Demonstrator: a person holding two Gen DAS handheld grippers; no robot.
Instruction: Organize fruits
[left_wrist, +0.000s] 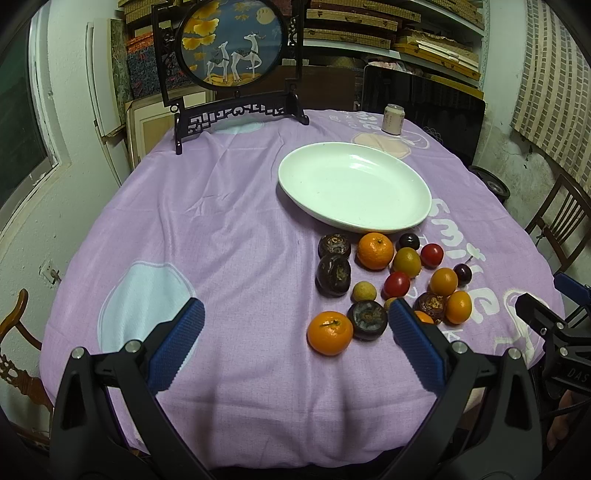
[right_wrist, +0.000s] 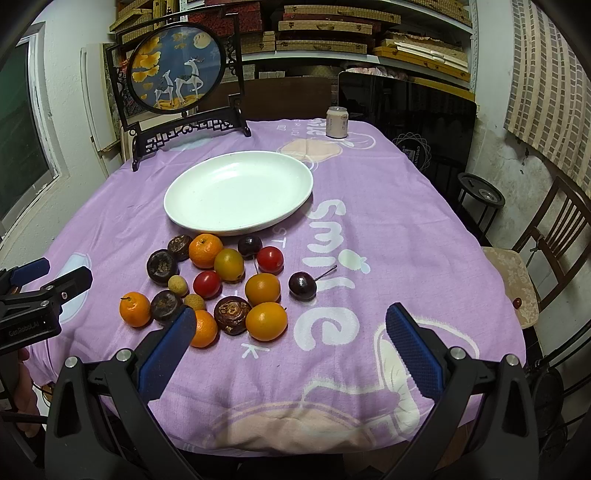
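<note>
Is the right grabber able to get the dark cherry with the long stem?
Probably yes. The right gripper is open and holds nothing, and the cherry sits at the right edge of the fruit pile, apart from the others, with bare cloth between it and the fingers.

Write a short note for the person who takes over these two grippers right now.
Left gripper: open, empty, above the cloth near the fruit.
Right gripper: open, empty, beside the fruit.
Fruit pile: oranges, small tomatoes, cherries and dark brown fruits, all on the purple cloth in front of the white plate.
Done: nothing; the plate holds no fruit.
Left: probably move every fruit onto the plate.
</note>
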